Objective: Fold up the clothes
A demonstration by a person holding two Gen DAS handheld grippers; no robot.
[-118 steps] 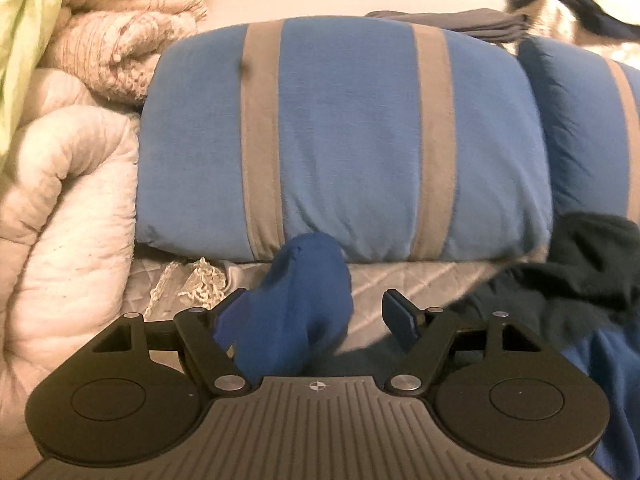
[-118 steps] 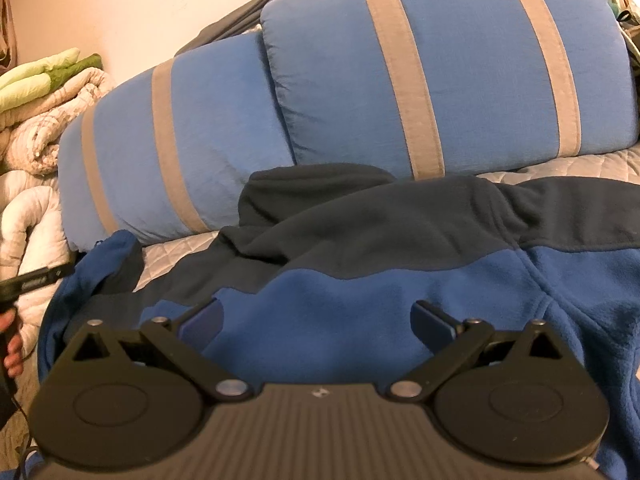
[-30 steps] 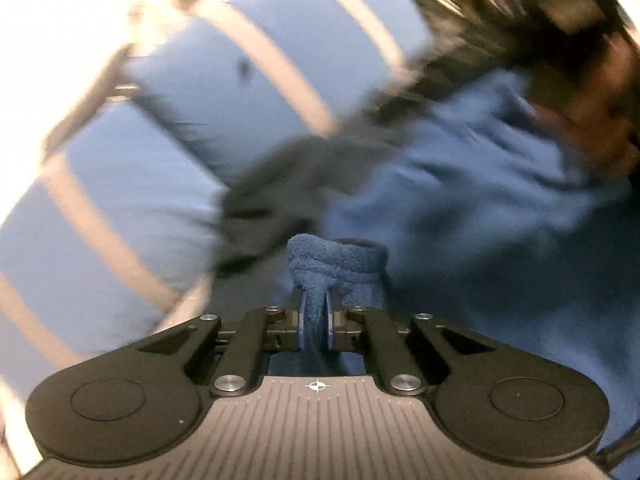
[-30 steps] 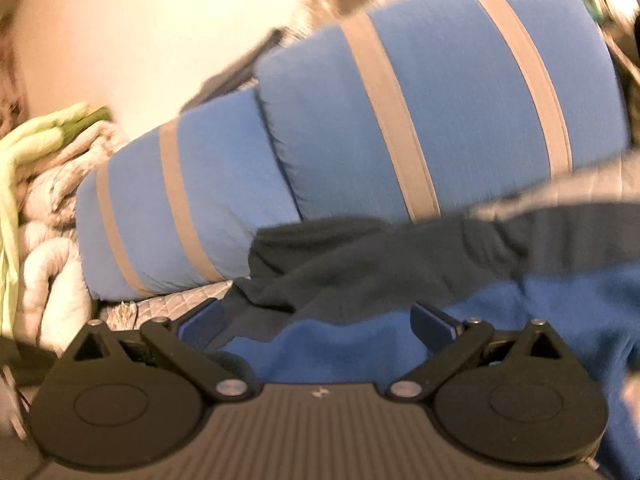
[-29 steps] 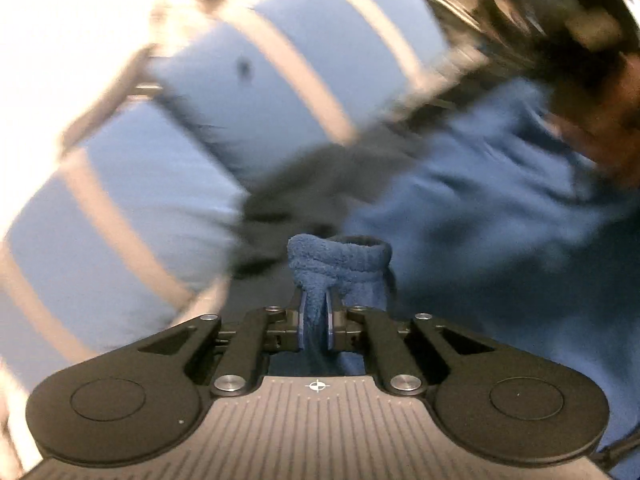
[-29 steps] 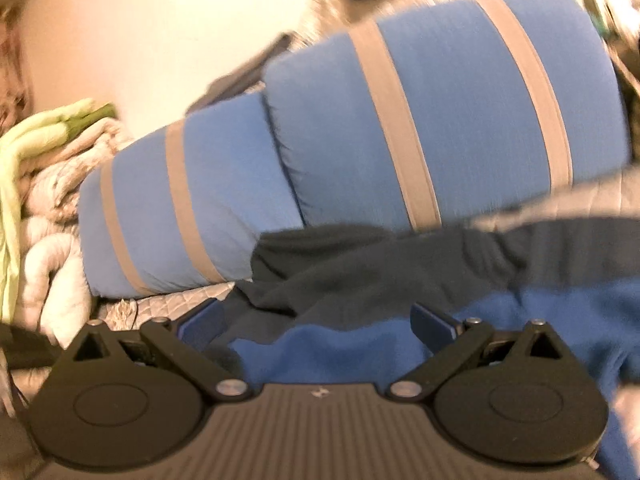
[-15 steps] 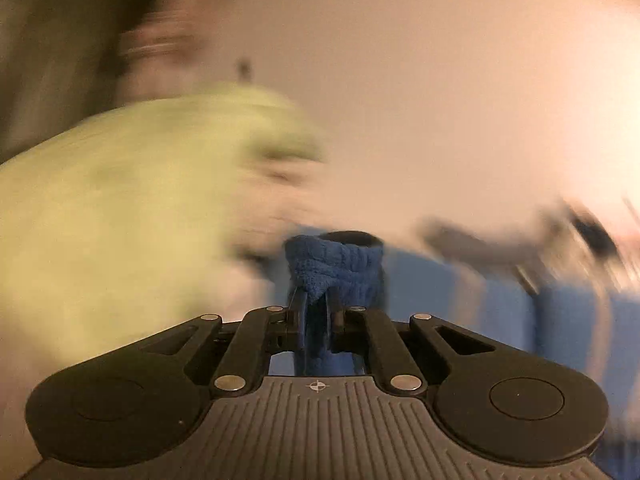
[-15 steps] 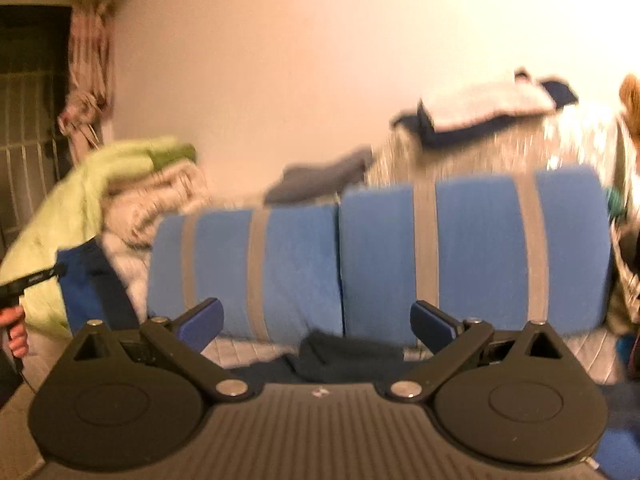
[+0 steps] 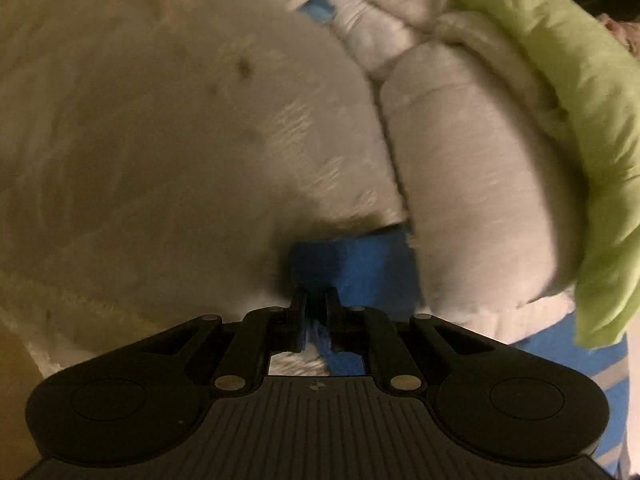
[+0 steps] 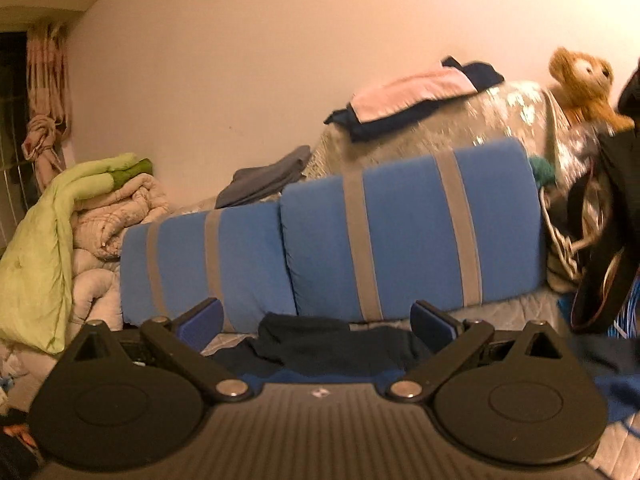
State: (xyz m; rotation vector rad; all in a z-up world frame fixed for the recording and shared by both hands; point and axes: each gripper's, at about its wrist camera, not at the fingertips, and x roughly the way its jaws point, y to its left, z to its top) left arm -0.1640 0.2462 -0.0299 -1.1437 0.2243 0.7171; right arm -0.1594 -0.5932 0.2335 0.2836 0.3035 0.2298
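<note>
Left claw (image 9: pixel 316 312) clamped tight on a fold of blue fleece sleeve (image 9: pixel 356 264), pads pressed together with the cloth pinched between. Sleeve fabric bunched just ahead of the fingertips, spreading toward 1 o'clock and tucked against a pale quilted comforter (image 9: pixel 472 200). Comforter bulging across the upper half of the left wrist view, blurred, with a lime-green blanket (image 9: pixel 592 128) draped along its edge from 1 to 4 o'clock. More blue cloth with a grey stripe (image 9: pixel 612 364) at 4 o'clock, identity unclear.

Right claw (image 10: pixel 318 316) spread wide apart, nothing between the blue pads (image 10: pixel 200 318). Dark navy and blue jacket body (image 10: pixel 332 344) lying on the bed directly below and ahead of the open fingers, collar part rumpled, not touched by either pad. Behind it, at 12 o'clock, two blue pillows with grey stripes (image 10: pixel 408 236) leaning side by side against a covered mound. Folded pink and navy clothes (image 10: pixel 416 96) on top of that mound at 1 o'clock, a grey folded garment (image 10: pixel 268 178) at 11 o'clock. Brown plush toy (image 10: pixel 580 80) at 2 o'clock, near the frame edge. Stack of pale comforters topped by the lime-green blanket (image 10: pixel 52 240) at 9 o'clock, beside the left pillow. Dark hanging items at 3 o'clock, too blurred to tell apart.
</note>
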